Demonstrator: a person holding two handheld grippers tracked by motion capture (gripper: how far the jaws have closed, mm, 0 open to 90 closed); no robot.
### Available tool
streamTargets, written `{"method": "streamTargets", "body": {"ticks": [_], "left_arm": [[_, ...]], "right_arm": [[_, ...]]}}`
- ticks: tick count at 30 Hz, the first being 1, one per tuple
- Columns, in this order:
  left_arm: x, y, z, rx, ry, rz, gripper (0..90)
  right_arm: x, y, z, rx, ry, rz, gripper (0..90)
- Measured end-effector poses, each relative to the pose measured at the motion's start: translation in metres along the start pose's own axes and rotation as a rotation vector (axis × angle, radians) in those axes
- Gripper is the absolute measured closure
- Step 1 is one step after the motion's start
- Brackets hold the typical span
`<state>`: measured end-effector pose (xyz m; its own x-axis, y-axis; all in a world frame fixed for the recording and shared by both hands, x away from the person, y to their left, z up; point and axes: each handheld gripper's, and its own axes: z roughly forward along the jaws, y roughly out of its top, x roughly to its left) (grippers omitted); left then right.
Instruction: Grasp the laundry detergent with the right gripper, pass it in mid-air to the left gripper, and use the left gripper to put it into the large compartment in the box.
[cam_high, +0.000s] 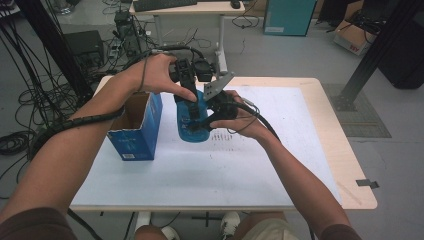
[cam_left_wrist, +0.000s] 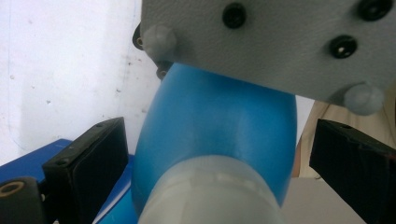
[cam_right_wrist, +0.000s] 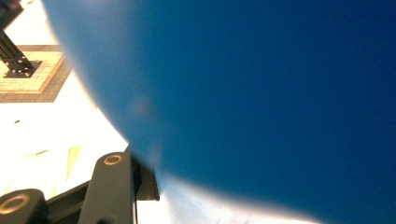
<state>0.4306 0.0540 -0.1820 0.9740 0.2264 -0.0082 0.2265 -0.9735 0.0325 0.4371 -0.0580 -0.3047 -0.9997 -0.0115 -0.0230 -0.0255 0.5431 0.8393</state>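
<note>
Above the white table (cam_high: 240, 165), near its middle, a blue bottle (cam_high: 192, 120) is being held off the surface between two hand-held grippers. Left gripper (cam_high: 186, 82): coming down on the bottle from above; in the left gripper view its two black jaws are standing wide to either side of the bottle (cam_left_wrist: 219, 126), with a gap showing between each pad and the blue body, so it is not clamping. Right gripper (cam_high: 216, 107): meeting the bottle from the right side, its jaws drawn narrow and pressing on the bottle, whose blue wall (cam_right_wrist: 261, 102) is looming close in the right gripper view. Blue carton (cam_high: 137, 127): standing open-topped on the table just left of the bottle.
</note>
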Motion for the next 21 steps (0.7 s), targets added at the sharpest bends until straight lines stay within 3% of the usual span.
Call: {"method": "streamTargets", "body": {"ticks": [5, 6, 7, 21], "left_arm": [[0.0000, 0.0000, 0.0011, 0.004, 0.011, -0.004, 5.2], [-0.0055, -0.0007, 0.0055, -0.055, -0.001, -0.081, 5.2], [-0.0042, -0.0006, 0.0048, -0.041, 0.000, -0.067, 5.2], [-0.0036, -0.0002, 0.0046, -0.035, -0.001, -0.072, 5.3]], "right_arm": [[0.0003, -0.0002, -0.0004, 0.005, 0.003, -0.003, 43.5], [0.0002, -0.0004, -0.0004, 0.007, 0.003, -0.003, 43.5], [0.0002, -0.0006, 0.0002, 0.006, 0.005, -0.007, 43.5], [-0.0004, -0.0010, -0.0005, 0.004, 0.006, -0.005, 43.5]]}}
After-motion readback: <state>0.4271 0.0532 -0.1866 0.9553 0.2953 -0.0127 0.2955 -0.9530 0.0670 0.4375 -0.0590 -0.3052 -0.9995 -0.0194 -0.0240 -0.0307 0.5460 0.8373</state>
